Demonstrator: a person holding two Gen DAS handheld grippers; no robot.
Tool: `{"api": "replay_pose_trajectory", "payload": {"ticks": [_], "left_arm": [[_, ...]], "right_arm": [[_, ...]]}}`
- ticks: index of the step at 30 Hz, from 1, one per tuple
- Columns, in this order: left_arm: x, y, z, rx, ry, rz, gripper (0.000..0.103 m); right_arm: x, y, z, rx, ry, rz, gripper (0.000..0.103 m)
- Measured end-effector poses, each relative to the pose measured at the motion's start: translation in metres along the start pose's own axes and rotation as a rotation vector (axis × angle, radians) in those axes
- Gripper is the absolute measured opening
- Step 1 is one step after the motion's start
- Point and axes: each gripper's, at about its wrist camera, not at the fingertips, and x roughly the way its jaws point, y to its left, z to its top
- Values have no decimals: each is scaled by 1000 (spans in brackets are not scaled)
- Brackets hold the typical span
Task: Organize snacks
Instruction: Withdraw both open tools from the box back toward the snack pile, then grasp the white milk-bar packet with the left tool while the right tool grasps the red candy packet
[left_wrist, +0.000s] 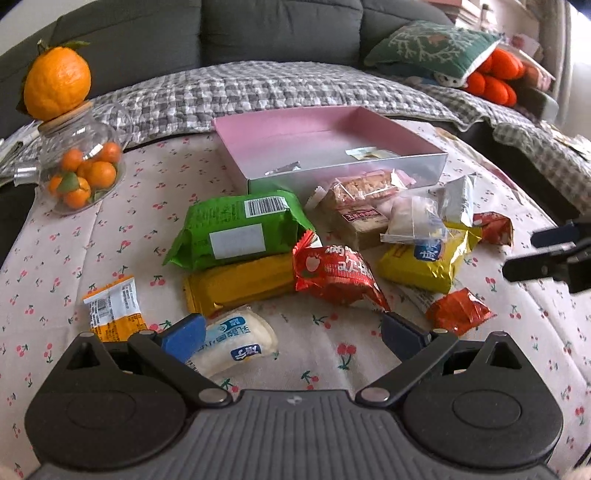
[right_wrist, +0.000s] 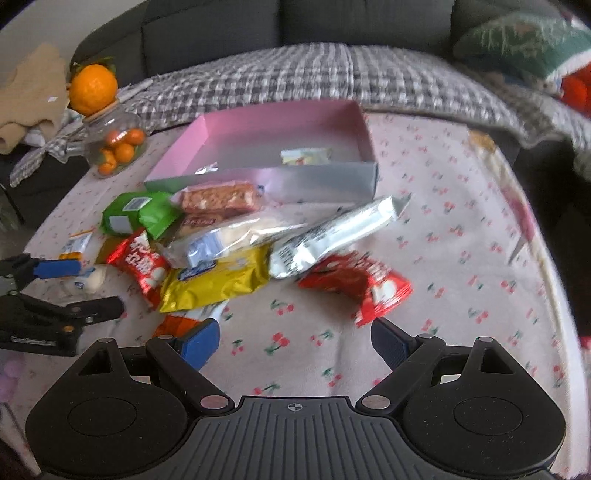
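1. Spreading wide and grasping nothing, the left gripper (left_wrist: 291, 334) hangs over the cherry-print surface (left_wrist: 332, 369); its left finger sits just beside a white soft-pack snack (left_wrist: 236, 341), apart from it as far as the view tells.
2. Fingers of the right gripper (right_wrist: 293, 341) are likewise released and empty above bare cloth, with a small orange-red packet (right_wrist: 173, 325) just beside the left finger and a red wrapper (right_wrist: 373, 286) just ahead of the right one.
3. Ahead of both lies the snack heap: a green bag (left_wrist: 236, 230) on top of a yellow pack (left_wrist: 240, 282), a red packet (left_wrist: 336, 273), a gold bag (left_wrist: 428, 260), a silver pouch (right_wrist: 332, 234) and a clear-wrapped bar (left_wrist: 364, 188), several overlapping.
4. An orange-and-white sachet (left_wrist: 112, 308) lies apart at the left.
5. Beyond the heap stands the pink box (left_wrist: 280, 129), holding only a couple of small items.
6. At far left, a glass jar (left_wrist: 83, 166) of small oranges carries a large orange (left_wrist: 57, 86) on its lid.
7. A grey sofa (left_wrist: 258, 29) with a checked blanket (left_wrist: 295, 88) lies behind.
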Motion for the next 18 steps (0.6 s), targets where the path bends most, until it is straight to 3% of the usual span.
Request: {"api": "replay_pose_trajectory", "payload": {"ticks": [4,9,14,18], "left_arm": [[-2,6,-8,30,-10,0,100],[-2,15,-12,47,2,29,98],[-3,24,-13,3,19,40,98],[-3,26,-13,-29,20,37,98]], "right_arm": [[5,-4,-4,-18,9,-21,91],[15,-15,-11,-24,11,-113,91],[19,-37,-15,40,1,-174,91],[24,-46,-15,69,-10,-166,91]]}}
